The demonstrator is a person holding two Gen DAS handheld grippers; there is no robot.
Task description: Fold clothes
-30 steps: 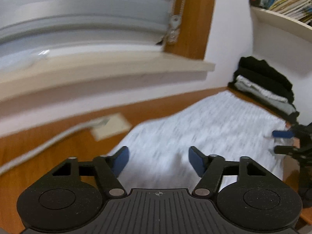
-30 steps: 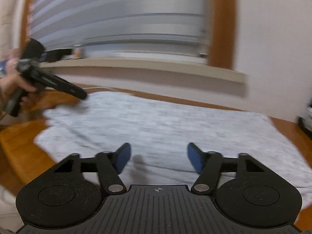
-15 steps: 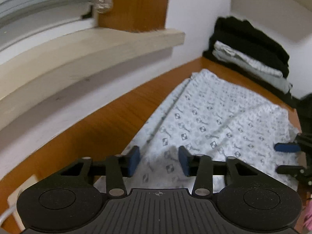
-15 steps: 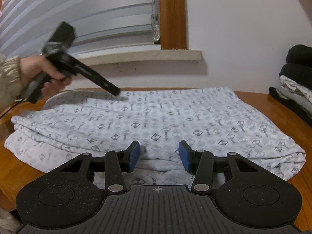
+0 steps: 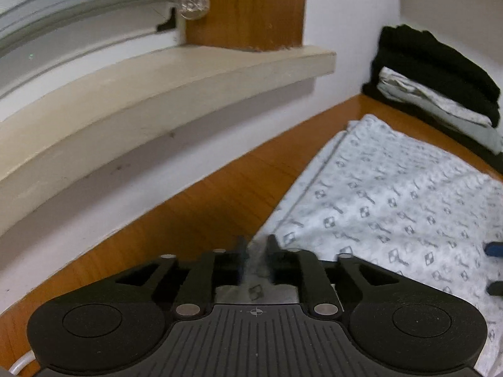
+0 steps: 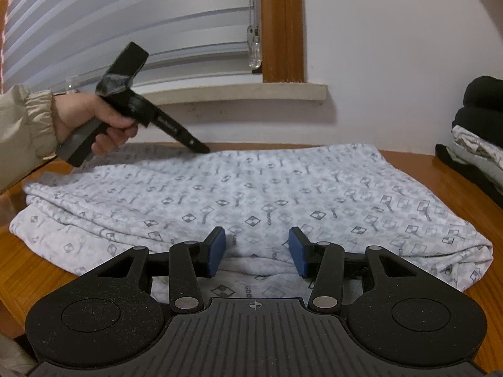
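Left wrist view: the left gripper (image 5: 255,249) is clenched on a pinch of the cloth (image 5: 393,207) at its far-left corner; a ridge of patterned fabric stands between the pads, and the jaws have just been opening a little after closing. The cloth lies flat on the wooden tabletop (image 5: 201,216), spreading from the gripper toward the right edge of the picture. At the tabletop's far right corner sits a stack of clothes (image 5: 440,84), black pieces above and below a pale one, apart from the cloth. A bare strip of wood runs between the cloth's far edge and the white wall (image 5: 342,19). Above it juts a beige sill (image 5: 151,94), with a wooden window frame (image 5: 248,6) and blinds (image 5: 72,9). The right gripper's blue pad (image 5: 493,248) shows at the right edge, over the cloth.

Right wrist view: the right gripper (image 6: 257,251) has its fingers released, well apart, with the cloth's near folded edge lying between and below the blue pads, neither pressing on it. The cloth (image 6: 251,194) covers most of the tabletop (image 6: 37,267); wood shows at the near left and at the far right. A hand (image 6: 91,119) in a beige sleeve (image 6: 22,132) holds the left gripper, its tip down at the cloth's far edge. The stack (image 6: 478,135) stands at the right, against the wall.
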